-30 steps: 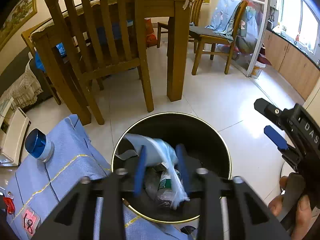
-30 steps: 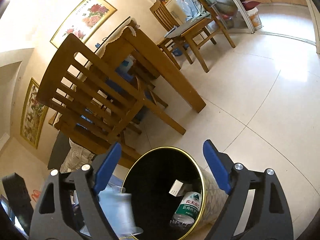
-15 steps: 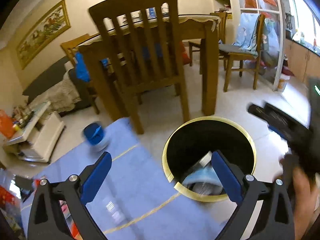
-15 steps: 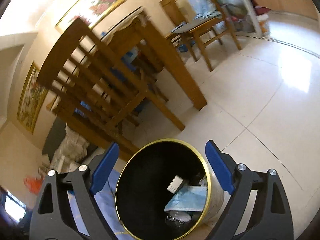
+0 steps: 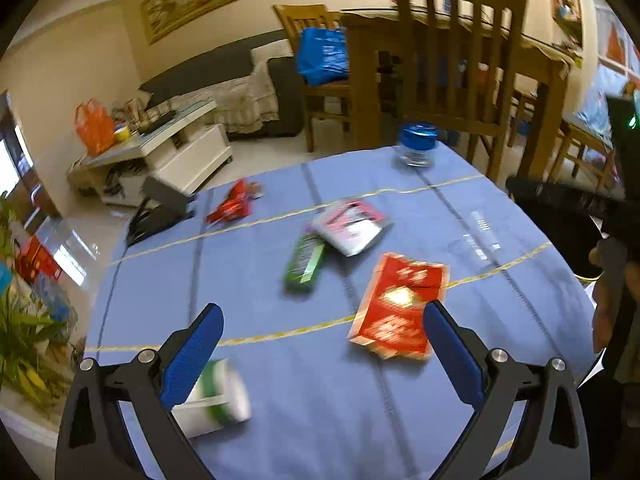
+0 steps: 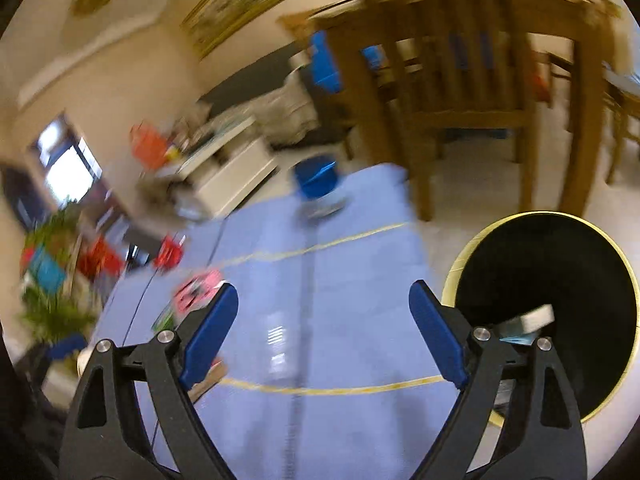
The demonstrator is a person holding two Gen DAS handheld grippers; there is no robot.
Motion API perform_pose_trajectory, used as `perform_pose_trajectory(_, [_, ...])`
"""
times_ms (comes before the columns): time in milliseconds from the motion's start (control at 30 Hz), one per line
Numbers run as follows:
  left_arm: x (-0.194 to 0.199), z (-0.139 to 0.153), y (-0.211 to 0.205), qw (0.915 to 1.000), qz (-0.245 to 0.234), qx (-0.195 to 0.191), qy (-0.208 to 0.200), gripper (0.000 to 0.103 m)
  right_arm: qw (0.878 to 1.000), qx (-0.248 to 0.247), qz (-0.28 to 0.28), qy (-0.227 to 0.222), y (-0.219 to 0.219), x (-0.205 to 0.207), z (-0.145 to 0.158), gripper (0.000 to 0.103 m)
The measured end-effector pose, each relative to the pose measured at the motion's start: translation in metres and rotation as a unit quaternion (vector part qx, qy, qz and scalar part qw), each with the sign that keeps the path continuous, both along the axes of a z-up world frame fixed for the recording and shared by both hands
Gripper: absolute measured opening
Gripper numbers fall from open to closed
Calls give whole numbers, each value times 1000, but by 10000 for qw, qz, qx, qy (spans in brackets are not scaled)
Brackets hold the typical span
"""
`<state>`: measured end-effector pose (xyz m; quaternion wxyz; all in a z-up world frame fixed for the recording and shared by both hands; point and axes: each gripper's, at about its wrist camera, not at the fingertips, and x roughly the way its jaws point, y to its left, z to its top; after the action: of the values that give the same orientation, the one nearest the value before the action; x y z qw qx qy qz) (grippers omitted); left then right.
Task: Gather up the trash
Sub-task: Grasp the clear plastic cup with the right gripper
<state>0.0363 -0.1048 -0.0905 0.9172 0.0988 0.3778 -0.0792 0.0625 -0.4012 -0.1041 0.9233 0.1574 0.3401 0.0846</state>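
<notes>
Trash lies on a blue tablecloth [image 5: 280,360]: a red packet [image 5: 398,306], a green wrapper [image 5: 305,258], a pink and white packet [image 5: 352,226], a small red wrapper [image 5: 230,208] and a white and green paper cup [image 5: 216,394] on its side. My left gripper [image 5: 320,352] is open and empty above the cloth, the red packet just beyond its right finger. My right gripper [image 6: 320,332] is open and empty over the cloth, left of the black bin [image 6: 560,280] with a gold rim. The bin holds dropped trash [image 6: 528,320].
A blue-lidded jar [image 5: 416,146] stands at the cloth's far edge, also in the right wrist view [image 6: 318,188]. Wooden chairs [image 5: 452,68] and a dining table stand behind it. A white low cabinet [image 5: 168,156], a sofa and plants are to the left.
My left gripper opened and dropped the plastic bag into the bin, then swung left over the table. My right gripper also turned left from the bin toward the cloth.
</notes>
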Motion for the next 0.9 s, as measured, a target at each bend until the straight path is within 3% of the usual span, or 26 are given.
perform_pose_trajectory(67, [-3, 2, 14, 9999, 22, -117, -16, 96, 9992, -357, 158, 118, 27, 6, -5, 85])
perform_pose_trajectory(167, [-11, 2, 24, 9997, -46, -223, -26, 96, 9950, -832, 398, 395, 57, 18, -15, 70])
perform_pose_trajectory(233, [-14, 0, 28, 9997, -89, -243, -20, 96, 9907, -1125, 435, 626, 71, 26, -26, 68])
perform_pose_trajectory(267, [-15, -1, 29, 9996, -106, -267, -10, 96, 9894, -1189, 444, 699, 74, 28, -30, 64])
perform_pose_trajectory(333, [-16, -2, 29, 9995, -140, -296, 0, 96, 9879, -1165, 539, 867, 81, 33, -41, 43])
perform_pose_trajectory(433, [-14, -5, 25, 9994, -178, -310, 36, 96, 9872, -1185, 618, 868, 85, 32, -43, 38])
perform_pose_trajectory(700, [5, -9, -8, 9970, -663, -331, 206, 96, 9984, -291, 185, 445, 29, 19, -28, 38])
perform_pose_trajectory(900, [38, -34, -49, 9812, -1742, -236, 799, 96, 9986, 362, -197, 342, -15, 13, -22, 38])
